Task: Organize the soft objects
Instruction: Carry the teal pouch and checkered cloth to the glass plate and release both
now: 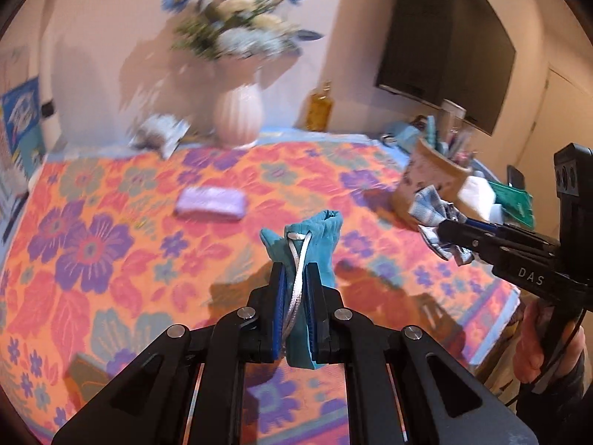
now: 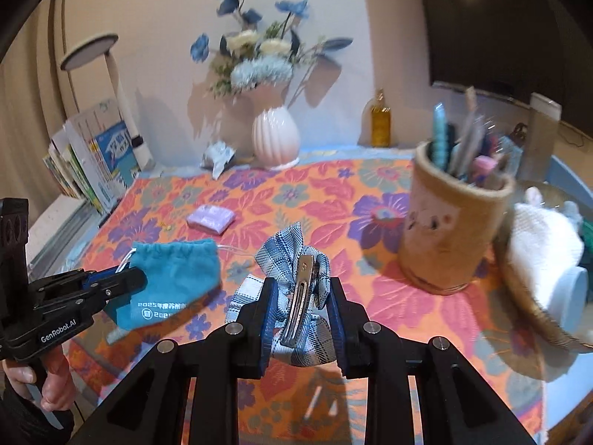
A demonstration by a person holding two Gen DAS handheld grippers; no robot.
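Observation:
My left gripper [image 1: 295, 270] is shut on a teal drawstring pouch [image 1: 318, 237], held above the flowered tablecloth, its silver cord running between the pads. From the right wrist view the same pouch [image 2: 174, 278] hangs from the left gripper [image 2: 139, 278] at the left. My right gripper [image 2: 302, 289] is shut on a blue plaid fabric bow [image 2: 292, 256] with a metal hair clip [image 2: 300, 296], lifted off the cloth. In the left wrist view the bow [image 1: 433, 218] shows at the right gripper's tip [image 1: 446, 228]. A small lilac folded cloth [image 2: 211, 218] lies flat on the table.
A felt pen holder [image 2: 452, 222] full of pens stands at the right, beside a woven basket [image 2: 533, 307] holding white soft items. A white vase [image 2: 276, 137] of flowers, an amber bottle [image 2: 381, 124] and books [image 2: 96, 159] line the back. A dark screen [image 1: 444, 44] hangs on the wall.

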